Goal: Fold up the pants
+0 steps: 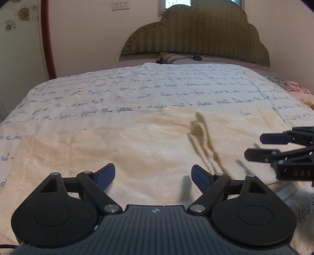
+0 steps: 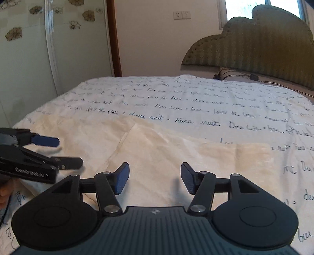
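Both grippers spread, empty | left gripper (image 1: 153, 176) | right gripper (image 2: 155, 177) | pants (image 1: 137, 149) edges unobstructed

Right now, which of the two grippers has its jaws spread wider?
The left gripper: the gap between its blue pads is clearly wider than the right gripper's. Both are empty above the cream pants.

White bedspread (image 1: 137, 88) w/ lines of dark cursive script, spread across bed. Padded olive headboard (image 1: 196, 33), scalloped top, against far wall. Small pillow (image 1: 166, 57) and black cable (image 1: 196, 57) at its base. Two wall sockets (image 1: 120, 5) upper left, window (image 2: 247, 7) behind headboard. Flower decals (image 2: 13, 33) on glass panel, brown door frame (image 2: 113, 39) beside it.
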Action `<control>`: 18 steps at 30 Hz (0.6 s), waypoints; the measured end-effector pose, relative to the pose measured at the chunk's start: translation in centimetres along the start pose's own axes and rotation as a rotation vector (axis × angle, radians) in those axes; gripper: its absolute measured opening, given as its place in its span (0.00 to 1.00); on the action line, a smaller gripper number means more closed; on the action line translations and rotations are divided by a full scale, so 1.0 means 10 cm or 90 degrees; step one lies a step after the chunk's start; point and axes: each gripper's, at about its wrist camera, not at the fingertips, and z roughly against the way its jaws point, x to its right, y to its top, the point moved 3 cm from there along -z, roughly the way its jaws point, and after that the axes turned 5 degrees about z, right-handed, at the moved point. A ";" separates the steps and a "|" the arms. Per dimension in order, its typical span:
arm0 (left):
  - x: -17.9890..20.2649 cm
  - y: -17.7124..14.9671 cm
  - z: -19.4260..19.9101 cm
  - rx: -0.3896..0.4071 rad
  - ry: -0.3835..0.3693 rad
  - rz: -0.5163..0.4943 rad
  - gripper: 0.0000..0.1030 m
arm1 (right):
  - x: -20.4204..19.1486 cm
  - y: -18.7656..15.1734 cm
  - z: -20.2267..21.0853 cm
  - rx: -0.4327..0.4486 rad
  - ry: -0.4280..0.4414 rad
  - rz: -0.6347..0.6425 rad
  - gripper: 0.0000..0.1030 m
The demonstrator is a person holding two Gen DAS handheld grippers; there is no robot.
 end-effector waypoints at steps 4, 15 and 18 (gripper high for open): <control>-0.30 -0.06 0.06 -0.001 0.038 0.019 0.85 | -0.30 -0.19 -0.18 -0.052 -0.024 0.069 0.55; -0.68 -0.14 0.14 -0.001 0.070 0.053 0.89 | -0.45 -0.08 -0.17 -0.043 -0.014 0.062 0.71; -0.71 -0.18 0.15 0.001 0.076 0.044 0.91 | -0.58 -0.18 -0.16 -0.054 0.001 0.093 0.71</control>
